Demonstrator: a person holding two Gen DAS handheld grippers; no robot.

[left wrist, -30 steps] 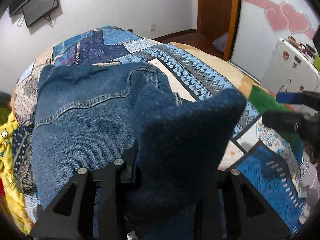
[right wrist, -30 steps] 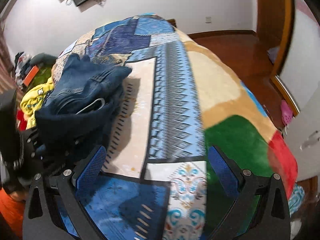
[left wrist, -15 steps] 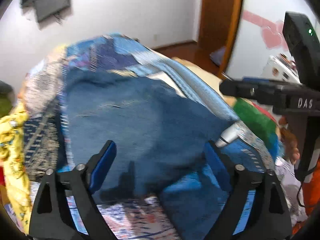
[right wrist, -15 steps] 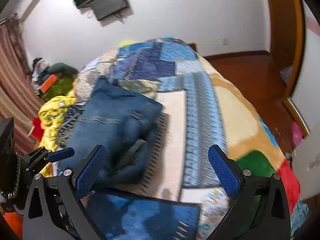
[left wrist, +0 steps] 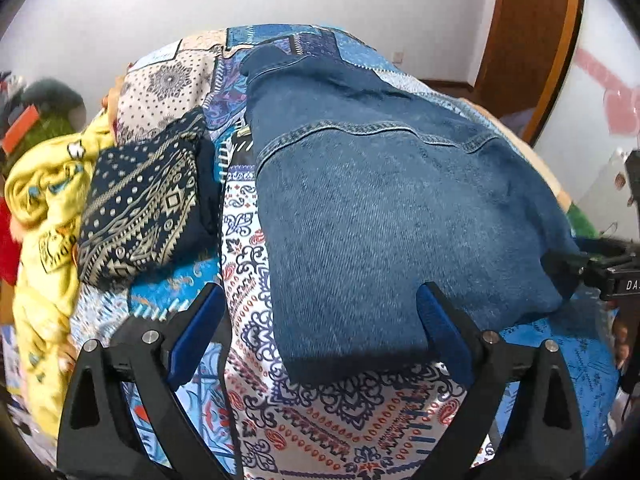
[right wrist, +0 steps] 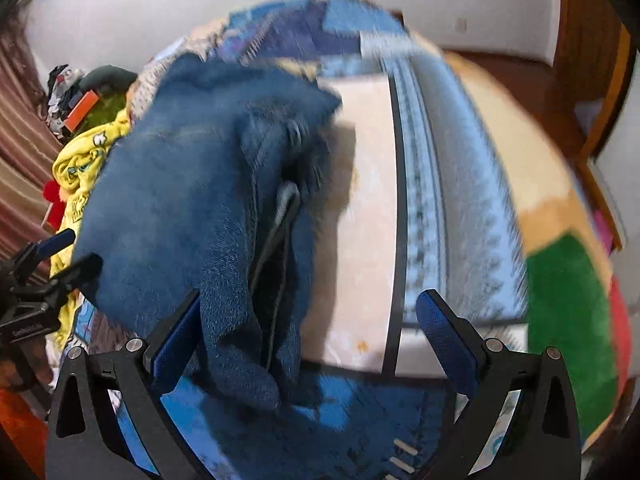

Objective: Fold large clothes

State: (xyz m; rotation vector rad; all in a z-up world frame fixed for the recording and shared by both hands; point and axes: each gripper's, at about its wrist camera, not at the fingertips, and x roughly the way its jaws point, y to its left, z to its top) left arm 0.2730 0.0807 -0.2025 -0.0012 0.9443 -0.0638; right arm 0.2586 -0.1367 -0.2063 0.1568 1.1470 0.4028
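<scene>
Folded blue jeans (left wrist: 384, 216) lie flat on the patchwork bedspread (left wrist: 320, 432). My left gripper (left wrist: 320, 332) is open and empty, its blue pads straddling the near edge of the jeans. In the right wrist view the jeans (right wrist: 192, 208) show as a blurred thick stack, with folded layers at the near right edge. My right gripper (right wrist: 304, 340) is open at that near corner, its left pad against the denim. The right gripper also shows at the right edge of the left wrist view (left wrist: 608, 264), by the far corner of the jeans.
A folded navy patterned cloth (left wrist: 144, 200) lies left of the jeans, beside a yellow garment (left wrist: 44, 200). More clothes pile at the far left (right wrist: 80, 96). A wooden door (left wrist: 528, 24) and floor lie at the right, past the bed's edge.
My left gripper let go of the denim fold and opened; the jeans now lie flat and folded. My right gripper moved left and closer to the jeans' near corner.
</scene>
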